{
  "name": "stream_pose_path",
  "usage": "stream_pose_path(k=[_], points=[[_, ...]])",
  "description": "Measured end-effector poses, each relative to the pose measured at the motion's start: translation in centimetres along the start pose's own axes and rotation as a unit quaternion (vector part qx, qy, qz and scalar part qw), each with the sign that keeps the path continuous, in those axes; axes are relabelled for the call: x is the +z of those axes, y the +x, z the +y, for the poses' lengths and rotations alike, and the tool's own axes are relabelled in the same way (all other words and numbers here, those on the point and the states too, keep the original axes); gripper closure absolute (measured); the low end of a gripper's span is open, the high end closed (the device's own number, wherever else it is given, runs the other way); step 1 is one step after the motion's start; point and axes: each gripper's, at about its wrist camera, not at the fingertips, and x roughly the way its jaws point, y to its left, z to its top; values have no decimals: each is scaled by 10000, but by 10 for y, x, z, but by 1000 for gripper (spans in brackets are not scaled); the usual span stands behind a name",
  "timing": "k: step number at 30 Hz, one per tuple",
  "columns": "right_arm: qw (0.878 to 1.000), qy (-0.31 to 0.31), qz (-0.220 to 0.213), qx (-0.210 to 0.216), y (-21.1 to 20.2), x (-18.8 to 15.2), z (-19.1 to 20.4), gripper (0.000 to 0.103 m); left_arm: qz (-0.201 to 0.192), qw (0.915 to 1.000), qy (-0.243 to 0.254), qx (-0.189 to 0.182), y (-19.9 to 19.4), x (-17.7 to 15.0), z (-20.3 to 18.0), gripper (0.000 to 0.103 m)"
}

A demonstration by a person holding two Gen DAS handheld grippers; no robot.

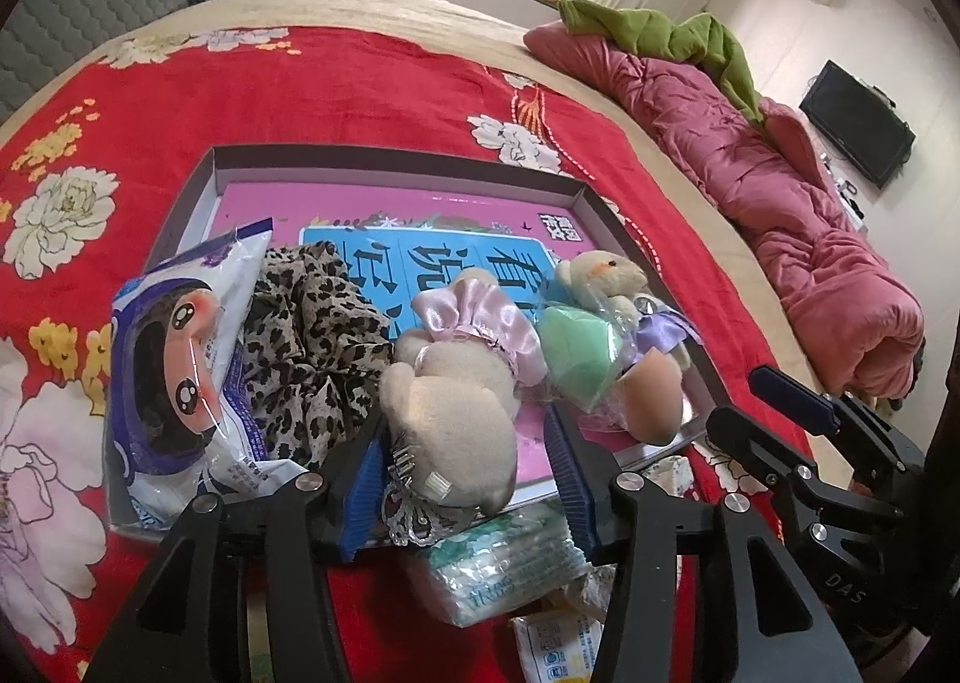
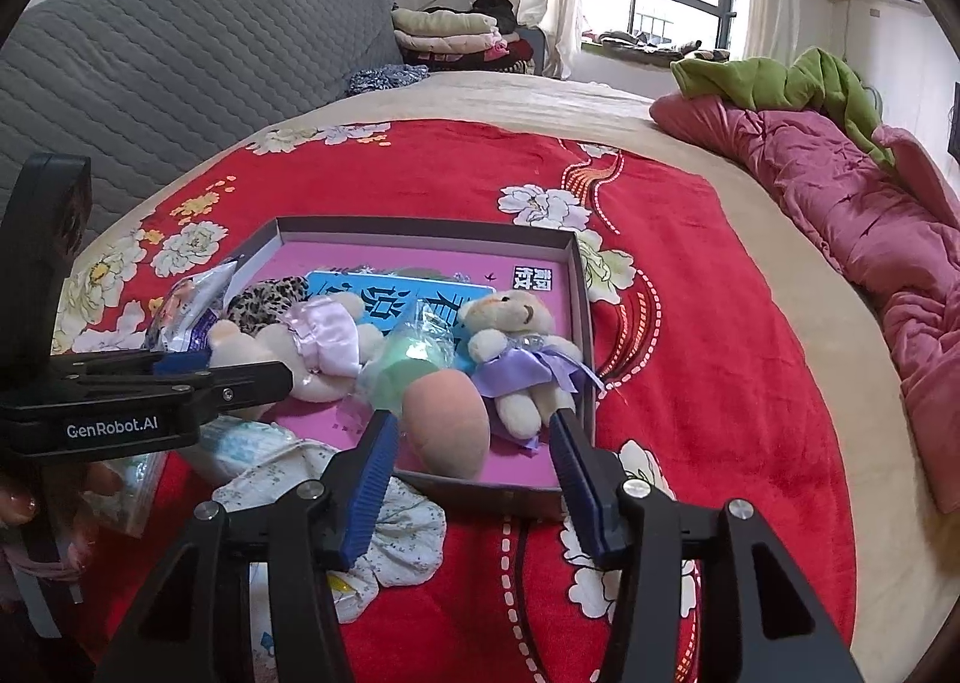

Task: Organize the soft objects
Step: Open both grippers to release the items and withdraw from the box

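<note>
beige plush bear (image 1: 450,419) lies between open left gripper (image 1: 468,443) jaws.

The near half of the tray (image 2: 573,287) is crowded: two plush bears (image 2: 522,347), a leopard scrunchie (image 1: 312,323) and sponges. Its far half lies bare, as does the red blanket (image 2: 720,383) to the right.

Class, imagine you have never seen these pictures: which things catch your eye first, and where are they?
The red floral blanket covering the bed stands out first. On it lies a shallow box with a pink bottom, holding two small teddy bears: the pink-dressed bear between the left gripper fingers, and the purple-dressed bear near the box's right wall.
</note>
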Motion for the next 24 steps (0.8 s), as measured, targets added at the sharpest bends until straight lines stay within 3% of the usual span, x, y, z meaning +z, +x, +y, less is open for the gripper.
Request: stream_pose_path(k=[3, 6, 11, 24], points=[[10000, 7, -24, 25, -3, 2, 1, 51, -86, 9999, 60, 65, -8, 0, -2, 48], [10000, -42, -88, 20, -7, 5, 3, 51, -213, 9996, 69, 157, -20, 0, -3, 41], [9998, -134, -123, 11, -14, 8, 7, 44, -348, 9988, 102, 333, -39, -1, -6, 38], [9996, 87, -272, 62, -29, 13, 4, 40, -695, 9954, 30, 661, -89, -14, -15, 32]])
